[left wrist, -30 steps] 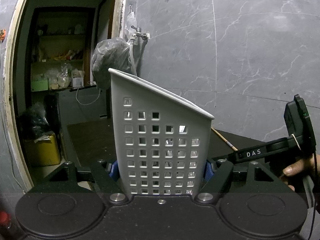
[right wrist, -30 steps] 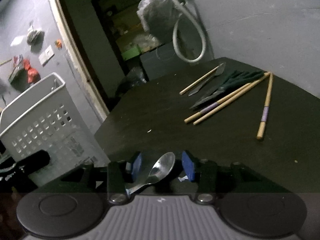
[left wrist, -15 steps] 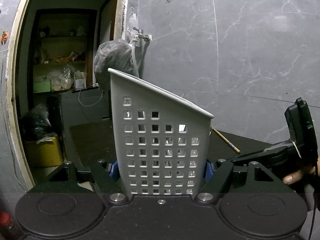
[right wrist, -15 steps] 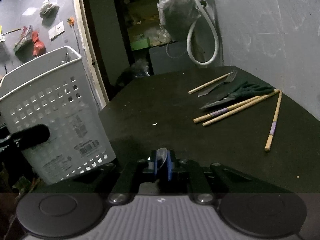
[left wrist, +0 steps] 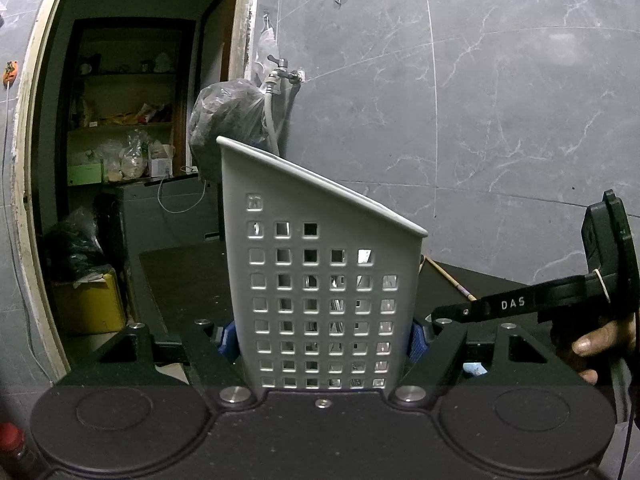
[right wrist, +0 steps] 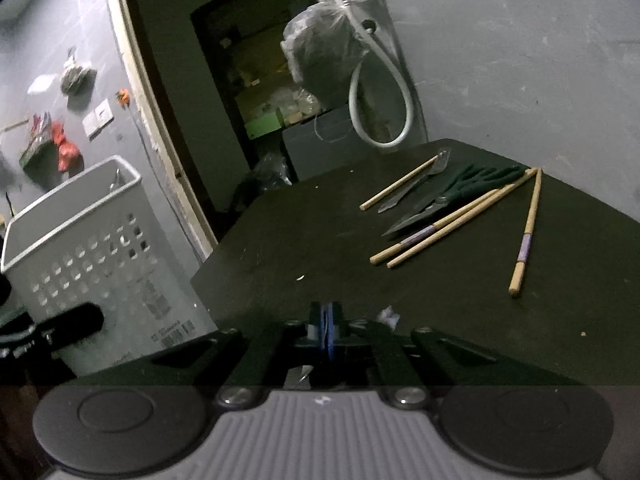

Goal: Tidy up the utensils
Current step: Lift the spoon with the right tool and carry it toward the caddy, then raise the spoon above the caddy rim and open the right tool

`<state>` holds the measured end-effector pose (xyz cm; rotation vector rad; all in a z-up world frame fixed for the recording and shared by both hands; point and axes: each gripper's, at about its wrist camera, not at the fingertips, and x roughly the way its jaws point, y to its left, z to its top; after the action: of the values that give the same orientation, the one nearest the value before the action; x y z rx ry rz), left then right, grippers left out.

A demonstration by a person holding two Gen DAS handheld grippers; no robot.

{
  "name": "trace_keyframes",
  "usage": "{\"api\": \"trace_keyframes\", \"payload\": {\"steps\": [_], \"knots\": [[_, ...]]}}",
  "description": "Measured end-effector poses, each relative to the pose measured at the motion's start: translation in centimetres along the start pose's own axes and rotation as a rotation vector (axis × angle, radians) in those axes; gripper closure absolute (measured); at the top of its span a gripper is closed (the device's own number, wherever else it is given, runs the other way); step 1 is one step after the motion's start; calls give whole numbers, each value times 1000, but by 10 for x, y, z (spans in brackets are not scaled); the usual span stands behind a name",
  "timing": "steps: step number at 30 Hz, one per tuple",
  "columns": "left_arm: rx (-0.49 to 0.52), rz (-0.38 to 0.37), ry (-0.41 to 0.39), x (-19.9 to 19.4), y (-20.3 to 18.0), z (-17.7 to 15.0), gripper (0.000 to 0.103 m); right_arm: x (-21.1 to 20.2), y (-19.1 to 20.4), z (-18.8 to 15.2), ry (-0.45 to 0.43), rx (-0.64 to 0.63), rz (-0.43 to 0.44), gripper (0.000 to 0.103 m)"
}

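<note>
My left gripper (left wrist: 322, 340) is shut on a white perforated basket (left wrist: 320, 280), its blue pads pressing both side walls. The same basket (right wrist: 92, 240) stands at the left in the right wrist view, a metal handle (right wrist: 118, 178) poking above its rim. My right gripper (right wrist: 326, 320) has its pads together, shut on a spoon: a thin bright edge shows between them and a bit of its metal (right wrist: 300, 374) below. On the dark table (right wrist: 320, 240) farther right lie several wooden chopsticks (right wrist: 452, 220), a fork (right wrist: 416, 188) and green-handled scissors (right wrist: 452, 196).
In the left wrist view the other gripper's black arm (left wrist: 520, 304) and a hand (left wrist: 592, 344) sit just right of the basket. A doorway (right wrist: 248, 80), a hanging bag (right wrist: 320, 52) and a hose (right wrist: 380, 100) stand behind the table. A grey wall borders the right.
My right gripper's jaws closed from wide apart onto the spoon, which now stands edge-on between the pads. The left gripper and basket stayed put.
</note>
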<state>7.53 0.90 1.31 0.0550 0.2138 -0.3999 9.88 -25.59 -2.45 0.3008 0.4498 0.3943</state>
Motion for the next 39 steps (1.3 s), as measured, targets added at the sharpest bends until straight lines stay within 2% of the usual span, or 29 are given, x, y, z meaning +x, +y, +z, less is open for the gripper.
{"api": "trace_keyframes", "payload": {"steps": [4,10,14,33,39], "knots": [[0,0,0,0,0,0,27,-4,0,4,-14,0,-19,101],[-1,0,-1,0,0,-1,27,-13,19,18,-29,-152,-91,101],[-2,0,-2,-1,0,-1,27,-20,25,29,-58,-202,-111,101],[-2,1,-3,-1,0,-2,27,-46,60,51,-257,-365,-145,101],[-6,0,-4,-1,0,-1,27,-51,76,73,-308,-432,-133,101]]}}
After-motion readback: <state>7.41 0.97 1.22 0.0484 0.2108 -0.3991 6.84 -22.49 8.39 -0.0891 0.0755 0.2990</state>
